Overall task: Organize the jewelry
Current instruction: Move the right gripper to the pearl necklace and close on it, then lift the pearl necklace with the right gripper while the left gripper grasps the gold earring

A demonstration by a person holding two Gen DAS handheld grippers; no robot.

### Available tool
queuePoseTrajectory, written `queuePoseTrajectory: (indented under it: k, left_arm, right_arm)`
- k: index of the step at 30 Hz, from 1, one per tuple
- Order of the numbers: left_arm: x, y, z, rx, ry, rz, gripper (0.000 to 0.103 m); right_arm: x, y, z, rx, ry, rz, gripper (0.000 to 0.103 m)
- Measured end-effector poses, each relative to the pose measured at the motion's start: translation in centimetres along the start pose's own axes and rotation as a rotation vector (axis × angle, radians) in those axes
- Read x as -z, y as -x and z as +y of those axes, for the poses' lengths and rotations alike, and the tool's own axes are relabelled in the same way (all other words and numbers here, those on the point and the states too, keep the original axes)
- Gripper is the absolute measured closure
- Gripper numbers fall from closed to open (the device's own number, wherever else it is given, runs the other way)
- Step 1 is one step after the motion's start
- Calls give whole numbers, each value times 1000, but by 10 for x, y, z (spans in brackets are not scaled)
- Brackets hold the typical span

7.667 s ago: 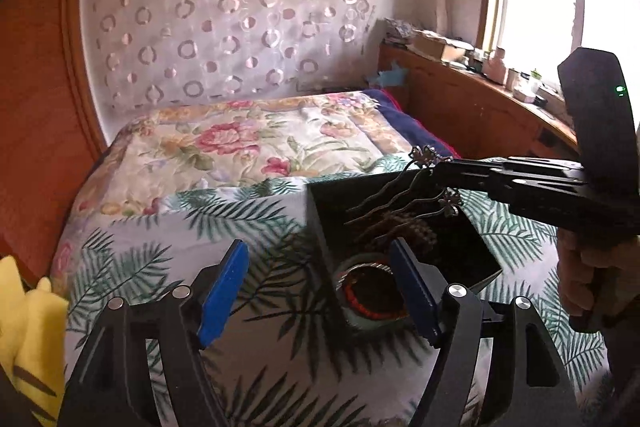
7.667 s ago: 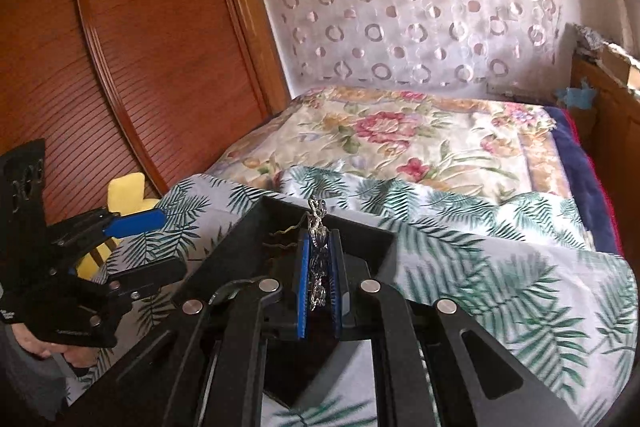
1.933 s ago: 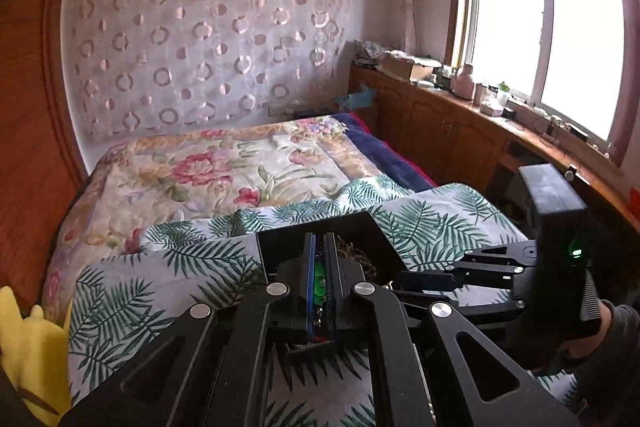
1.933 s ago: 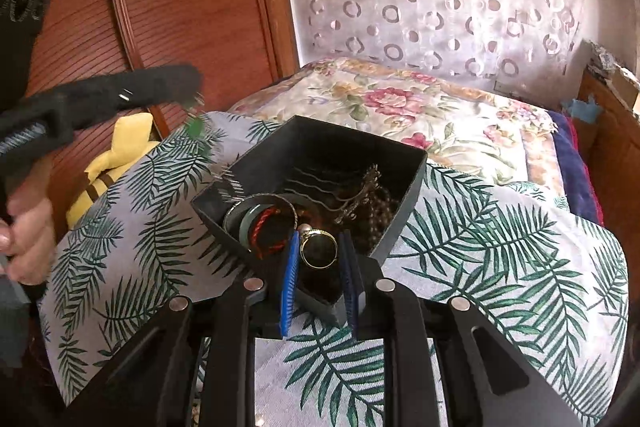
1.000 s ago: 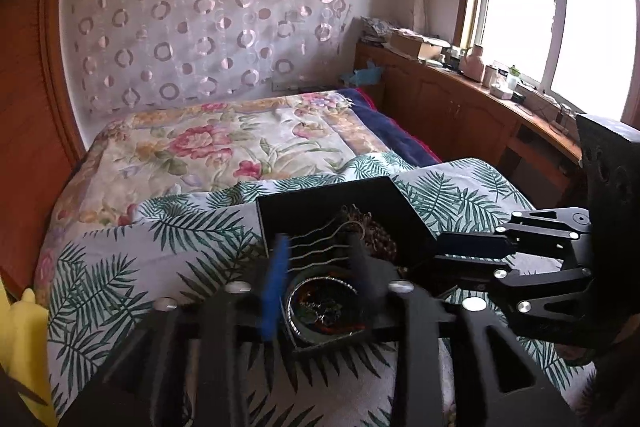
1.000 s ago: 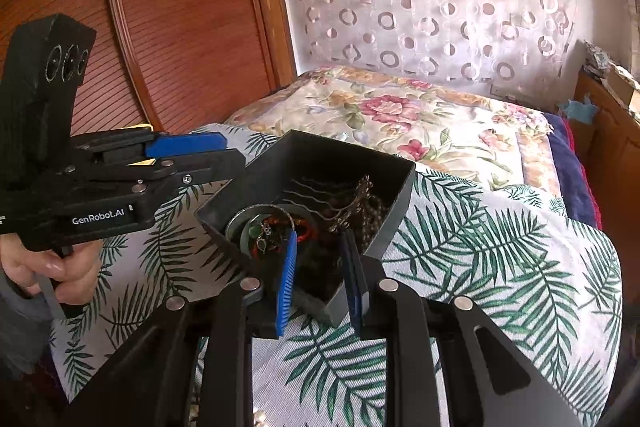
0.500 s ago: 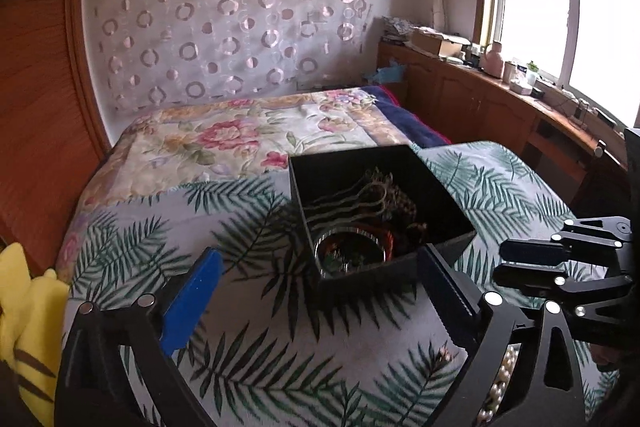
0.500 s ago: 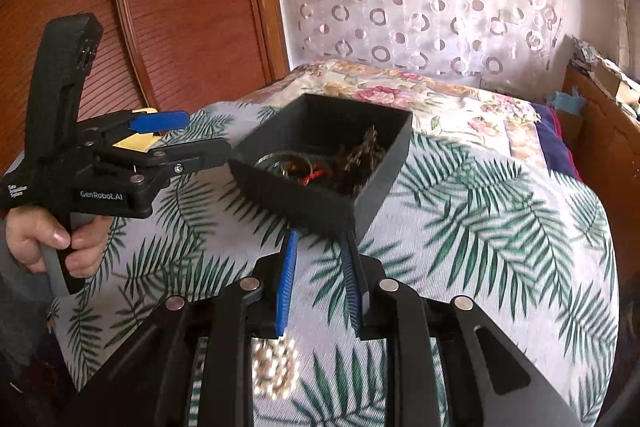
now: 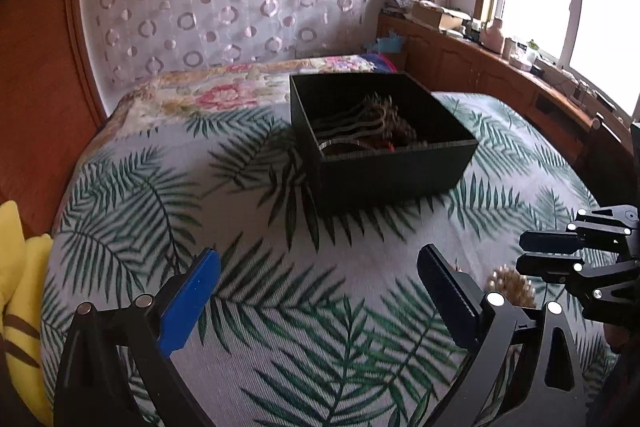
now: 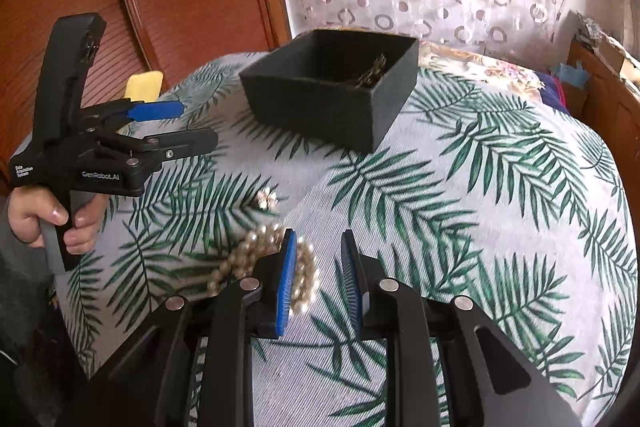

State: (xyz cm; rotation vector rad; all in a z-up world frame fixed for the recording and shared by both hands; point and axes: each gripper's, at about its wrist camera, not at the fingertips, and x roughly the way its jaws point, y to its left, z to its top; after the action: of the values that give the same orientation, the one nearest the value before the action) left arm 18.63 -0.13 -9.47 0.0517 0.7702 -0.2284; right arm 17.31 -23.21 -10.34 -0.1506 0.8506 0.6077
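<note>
Fingers of the left gripper (image 9: 318, 301) are spreading wide above the palm-leaf bedspread (image 9: 280, 287), the black jewelry box (image 9: 384, 143) sitting beyond. Right gripper (image 10: 318, 279) is hovering parted, gripping nothing, its left finger overlapping the pearl bracelet (image 10: 256, 251); a small pearl piece (image 10: 267, 198) is lying nearby.

White lettering reading "GenRobot.AI" runs along the body of the left tongs (image 10: 192, 127). Smaller white print on its handle is too small to read.
</note>
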Motion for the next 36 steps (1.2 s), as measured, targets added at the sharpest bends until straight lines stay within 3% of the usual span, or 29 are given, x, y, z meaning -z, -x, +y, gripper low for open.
queuePoseTrajectory:
  k: [14,25,30,31,36]
  left_arm:
    - [14,0,0,17,6,35,8]
    - [17,-3,-1,42,31,117,8]
    - [16,-8,-9,41,12,155,8]
    - [15,-9,-10,42,8,160,8]
    - [8,-12,-18,44,-8,171,8]
  right_arm:
    - [14,6,9,-36,4,35,78]
    - [-1,-7,2,-81,-54,59,73]
    - [-3,-8,1,-114,-65,63,84]
    - [-3,-5,1,-122,-65,50,95]
    - [-5,3,-7,-101,-72,47,95]
